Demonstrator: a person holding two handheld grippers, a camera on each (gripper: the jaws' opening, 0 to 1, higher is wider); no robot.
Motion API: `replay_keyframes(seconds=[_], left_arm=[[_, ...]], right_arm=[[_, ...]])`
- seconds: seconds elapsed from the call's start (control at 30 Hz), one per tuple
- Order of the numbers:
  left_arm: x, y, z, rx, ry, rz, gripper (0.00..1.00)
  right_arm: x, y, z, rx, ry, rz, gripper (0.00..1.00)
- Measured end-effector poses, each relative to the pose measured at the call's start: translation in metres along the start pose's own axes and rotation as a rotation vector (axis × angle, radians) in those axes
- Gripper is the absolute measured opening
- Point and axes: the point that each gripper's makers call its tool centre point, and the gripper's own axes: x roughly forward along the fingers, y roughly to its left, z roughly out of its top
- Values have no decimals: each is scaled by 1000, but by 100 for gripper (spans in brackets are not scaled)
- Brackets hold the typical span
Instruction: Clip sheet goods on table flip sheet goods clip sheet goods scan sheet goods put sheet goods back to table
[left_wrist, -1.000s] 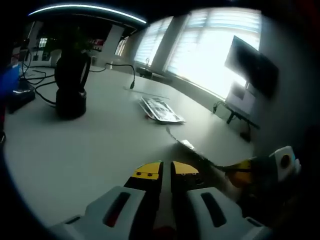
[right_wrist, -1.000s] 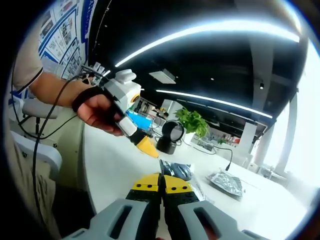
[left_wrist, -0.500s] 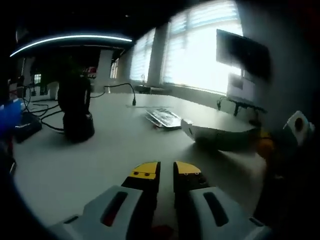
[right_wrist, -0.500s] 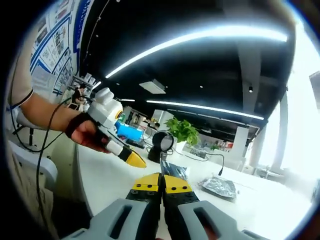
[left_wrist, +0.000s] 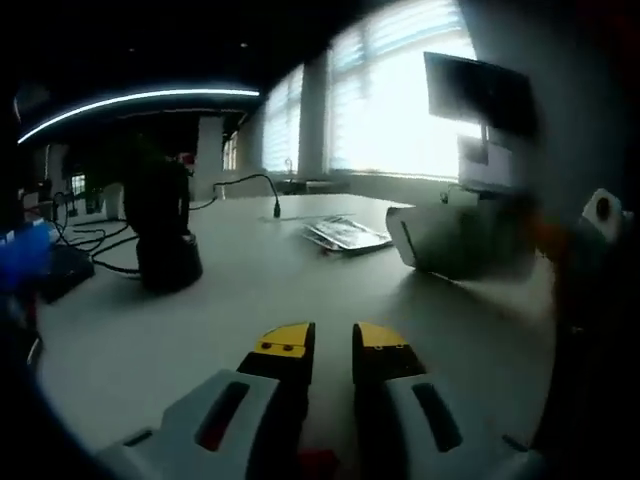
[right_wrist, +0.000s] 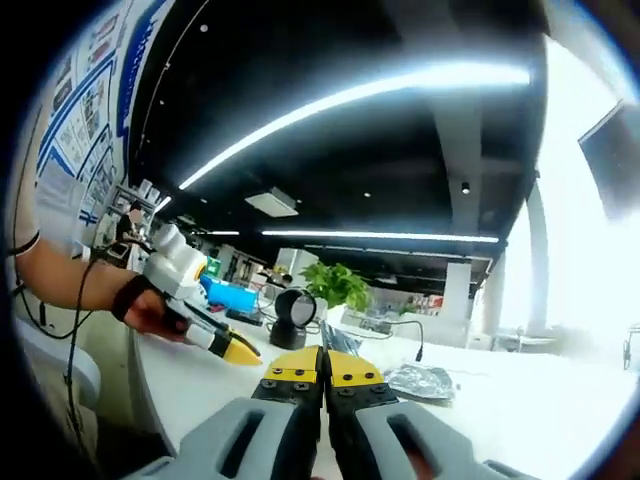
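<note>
- Currently, right gripper (right_wrist: 322, 362) clamps the sheet goods (left_wrist: 455, 238) edge-on, lifted: flip or scan step, likely.
- Left gripper (left_wrist: 330, 340) jaws slightly parted, empty.
- Next: present sheet to scanner (left_wrist: 165, 235).

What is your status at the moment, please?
Right gripper shut on sheet pack, lifted edge-on off the table. Left gripper slightly open, empty, low over table. Second sheet pack lying flat. Scanner stand ahead, path clear.
</note>
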Motion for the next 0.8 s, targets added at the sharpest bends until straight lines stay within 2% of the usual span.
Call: replay_keyframes(seconds=[0.1, 0.2, 0.47, 0.6, 0.73, 0.8], left_arm=[[-1, 1, 0, 28, -7, 14, 8], [-1, 0, 1, 18, -14, 7, 8], [-1, 9, 3, 14, -30, 55, 8], [-1, 10, 2, 51, -26, 81, 8], [-3, 8, 3, 79, -36, 83, 8], [-4, 9, 5, 55, -47, 77, 8]], right_arm=[[-1, -1, 3, 5, -15, -2, 0], [-1, -4, 5, 7, -26, -15, 0], [-10, -23, 5, 75, -57, -97, 0], [-15, -33, 5, 93, -63, -139, 0], [-20, -43, 4, 109, -67, -182, 0], [-22, -45, 4, 118, -71, -184, 0]])
